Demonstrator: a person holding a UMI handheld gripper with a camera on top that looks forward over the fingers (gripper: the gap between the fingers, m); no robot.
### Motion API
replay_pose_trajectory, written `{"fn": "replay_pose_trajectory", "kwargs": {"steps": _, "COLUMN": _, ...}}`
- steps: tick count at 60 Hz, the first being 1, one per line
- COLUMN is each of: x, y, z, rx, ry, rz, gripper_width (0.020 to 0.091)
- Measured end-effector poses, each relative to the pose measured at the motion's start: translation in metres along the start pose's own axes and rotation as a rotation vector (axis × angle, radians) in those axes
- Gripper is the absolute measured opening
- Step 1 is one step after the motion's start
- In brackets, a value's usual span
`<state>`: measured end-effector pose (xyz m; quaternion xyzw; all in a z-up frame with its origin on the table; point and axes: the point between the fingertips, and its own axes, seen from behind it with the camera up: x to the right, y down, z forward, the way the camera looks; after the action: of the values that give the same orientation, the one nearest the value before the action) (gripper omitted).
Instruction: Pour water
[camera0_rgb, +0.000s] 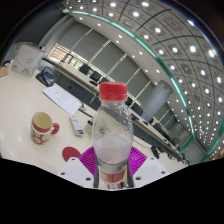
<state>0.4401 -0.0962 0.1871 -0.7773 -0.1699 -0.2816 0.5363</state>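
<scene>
between the claw's (112, 168) pink pads, clamped on both sides, 1 red-capped water bottle (112, 130) stands upright above the worktop (25, 100); carry it level toward the mug (42, 126), uncapping before tilting.

view: single, gripper-mounted | faces: forward, tilted upward | near: clear plastic red-capped bottle (112, 140) centre frame | far: ceiling lights, upper right
</scene>
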Motion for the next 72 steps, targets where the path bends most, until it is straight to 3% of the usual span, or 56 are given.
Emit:
{"fn": "replay_pose_trajectory", "kwargs": {"steps": 10, "x": 0.003, "y": -0.064, "z": 0.027, "rx": 0.06, "ry": 0.159, "rz": -0.48, "gripper_width": 0.0385}}
{"fn": "replay_pose_trajectory", "kwargs": {"steps": 16, "x": -0.011, "y": -0.083, "z": 0.045, "rx": 0.056, "ry": 0.212, "rz": -0.755, "gripper_width": 0.0384}}
{"fn": "replay_pose_trajectory", "kwargs": {"steps": 31, "x": -0.059, "y": -0.094, "z": 0.075, "rx": 0.063, "ry": 0.275, "rz": -1.309, "gripper_width": 0.0386}}
{"fn": "replay_pose_trajectory", "kwargs": {"steps": 39, "x": -0.07, "y": -0.09, "z": 0.079, "rx": 0.057, "ry": 0.276, "rz": -1.403, "gripper_width": 0.0385}}
{"fn": "replay_pose_trajectory", "kwargs": {"steps": 55, "x": -0.061, "y": -0.094, "z": 0.069, "rx": 0.037, "ry": 0.219, "rz": -1.103, "gripper_width": 0.0387}}
{"fn": "replay_pose_trajectory", "kwargs": {"steps": 65, "x": -0.048, "y": -0.101, "z": 0.052, "rx": 0.034, "ry": 0.09, "rz": -0.539, "gripper_width": 0.0387}}
{"fn": "replay_pose_trajectory", "kwargs": {"steps": 72, "x": -0.058, "y": -0.099, "z": 0.049, "rx": 0.061, "ry": -0.072, "rz": -0.135, "gripper_width": 0.0386}}
